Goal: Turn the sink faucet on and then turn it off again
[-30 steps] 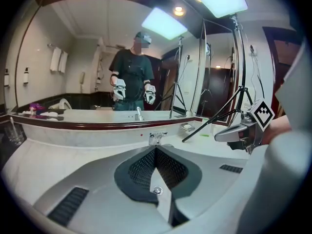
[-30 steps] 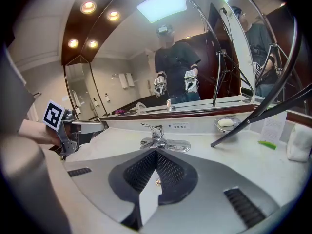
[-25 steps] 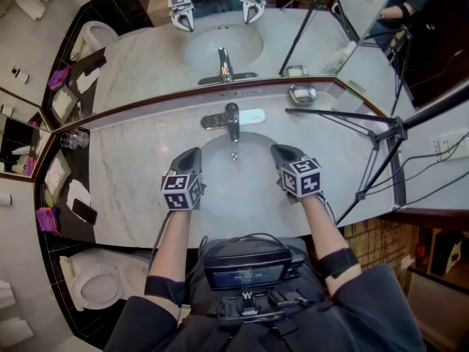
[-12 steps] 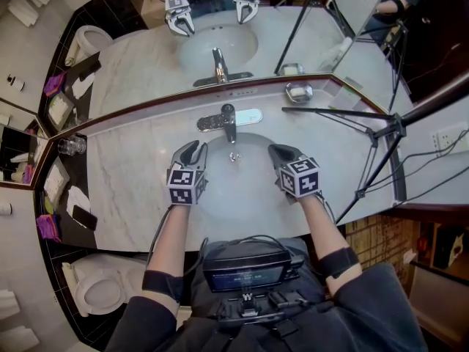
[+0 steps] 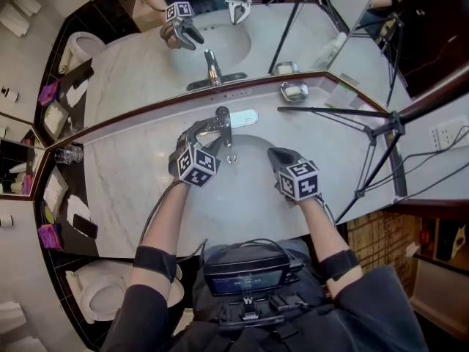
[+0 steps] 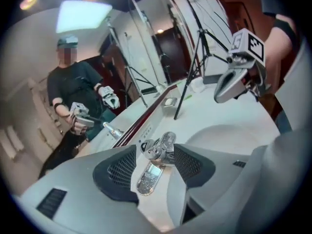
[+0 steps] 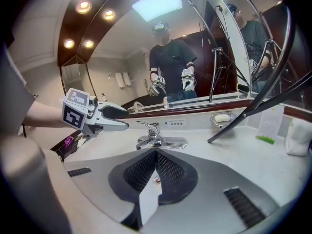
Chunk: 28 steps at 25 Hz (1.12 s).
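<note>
The faucet (image 5: 223,123) sits at the basin's (image 5: 249,196) 12 o'clock edge. We see no water at its spout, so we judge that turning it on is the step in hand. Our left gripper (image 5: 204,133) comes at it from 8 o'clock, jaws opening, with the lever between the pads but not pinched. Next we must close on the lever and lift or swing it. Our right gripper (image 5: 275,154), jaws together and empty, hovers at the faucet's 4 o'clock. The basin looks dry, showing only its drain (image 5: 232,158). At 2 o'clock a soap dish (image 5: 283,94) holds a bar (image 5: 295,91). At 9 o'clock a glass (image 5: 67,155) looks empty.
</note>
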Each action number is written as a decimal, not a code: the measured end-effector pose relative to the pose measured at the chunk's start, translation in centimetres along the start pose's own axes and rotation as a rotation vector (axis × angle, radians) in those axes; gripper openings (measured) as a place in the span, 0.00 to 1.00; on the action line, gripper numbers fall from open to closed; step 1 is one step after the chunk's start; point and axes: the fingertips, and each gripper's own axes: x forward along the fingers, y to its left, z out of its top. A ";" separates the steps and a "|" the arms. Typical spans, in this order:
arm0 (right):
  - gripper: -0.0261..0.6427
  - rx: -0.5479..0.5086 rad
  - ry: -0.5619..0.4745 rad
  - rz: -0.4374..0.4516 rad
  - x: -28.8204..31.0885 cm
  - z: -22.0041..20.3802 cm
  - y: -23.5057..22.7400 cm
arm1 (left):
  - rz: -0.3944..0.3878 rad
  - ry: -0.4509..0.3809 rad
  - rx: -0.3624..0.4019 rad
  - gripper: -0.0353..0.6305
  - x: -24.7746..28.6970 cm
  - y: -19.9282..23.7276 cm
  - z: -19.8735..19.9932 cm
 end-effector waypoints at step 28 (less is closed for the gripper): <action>0.06 0.050 0.024 -0.015 0.4 -2.2 -1.1 | -0.026 0.161 0.468 0.32 6.0 -3.5 -1.9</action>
